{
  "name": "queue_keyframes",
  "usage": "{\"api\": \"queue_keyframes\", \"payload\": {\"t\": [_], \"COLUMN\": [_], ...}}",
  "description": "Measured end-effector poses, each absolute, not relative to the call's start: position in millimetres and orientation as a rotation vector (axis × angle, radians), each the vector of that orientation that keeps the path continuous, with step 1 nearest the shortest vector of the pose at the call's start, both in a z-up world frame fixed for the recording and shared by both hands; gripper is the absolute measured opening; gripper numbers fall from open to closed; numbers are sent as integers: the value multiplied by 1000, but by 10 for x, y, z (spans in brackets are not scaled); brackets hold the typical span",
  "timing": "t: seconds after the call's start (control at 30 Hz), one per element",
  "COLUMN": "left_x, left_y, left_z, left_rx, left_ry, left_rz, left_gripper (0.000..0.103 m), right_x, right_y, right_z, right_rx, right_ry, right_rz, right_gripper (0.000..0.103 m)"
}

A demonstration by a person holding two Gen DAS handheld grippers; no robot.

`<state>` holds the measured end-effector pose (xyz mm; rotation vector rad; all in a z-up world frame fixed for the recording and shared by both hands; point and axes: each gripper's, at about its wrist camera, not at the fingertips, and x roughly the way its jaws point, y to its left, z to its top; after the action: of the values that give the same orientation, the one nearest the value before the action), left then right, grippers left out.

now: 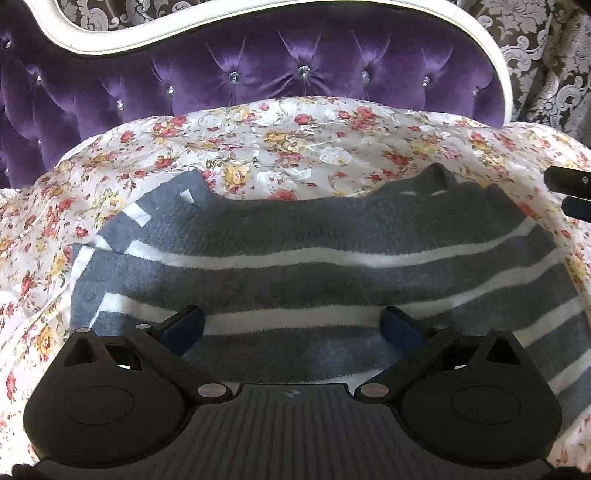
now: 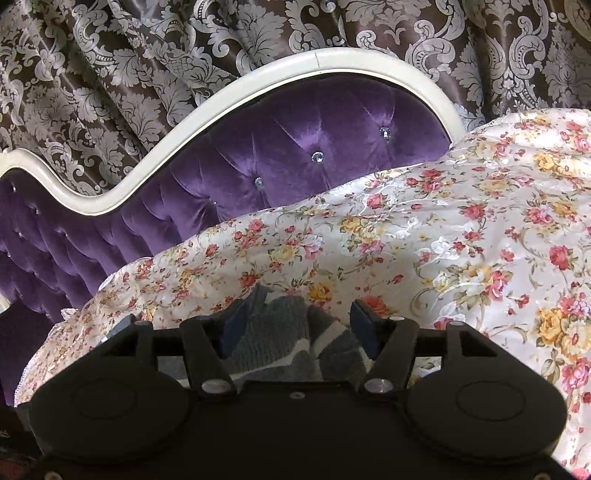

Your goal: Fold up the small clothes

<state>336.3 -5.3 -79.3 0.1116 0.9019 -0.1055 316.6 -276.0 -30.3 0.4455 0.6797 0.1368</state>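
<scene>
Striped sweater [image 1: 314, 258] lies flat on bed [image 1: 295, 147], long axis left-right. Left claw [image 1: 291, 325] wide, over near hem. Right claw [image 2: 291, 321] half-open around bunched far-right corner.

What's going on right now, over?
Left gripper open over sweater. Right gripper open at its edge. Sweater flat on floral bedspread. Nothing in the way.

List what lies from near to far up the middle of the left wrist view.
Left hand-held gripper with its jaws apart → grey-and-white striped sweater lying flat → flowered bedspread → purple tufted headboard → its white frame → patterned curtain.
</scene>
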Motion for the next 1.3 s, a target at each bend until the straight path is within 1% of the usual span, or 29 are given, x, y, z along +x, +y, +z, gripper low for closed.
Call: {"api": "queue_keyframes", "payload": {"t": [0.4,0.67,0.7,0.77,0.9,0.97,1.13,1.3], "left_x": [3286,3303,3306,3317,3325,3323,3318,3314], "left_y": [-114,-119,-116,-112,-117,-116,-121,-122], "left_z": [-836,-838,-840,-840,-838,-840,-842,-839], "left_rx": [120,120,120,119,117,116,114,114], "left_ry": [861,871,873,878,887,886,886,885], "left_rz": [-70,-62,-63,-63,-58,-55,-51,-52], "left_gripper": [103,103,103,103,103,103,103,103], "right_x": [3147,3128,3130,3139,3163,3188,3183,3128], "right_y": [-2719,-2817,-2833,-2855,-2882,-2914,-3059,-3153], "right_z": [-298,-296,-300,-307,-342,-391,-536,-587], "right_rx": [478,518,527,540,549,554,578,636], "right_ry": [697,704,710,729,796,859,991,1006], "right_rz": [185,194,197,212,253,270,274,336], "right_gripper": [68,69,70,77,80,85,86,86]}}
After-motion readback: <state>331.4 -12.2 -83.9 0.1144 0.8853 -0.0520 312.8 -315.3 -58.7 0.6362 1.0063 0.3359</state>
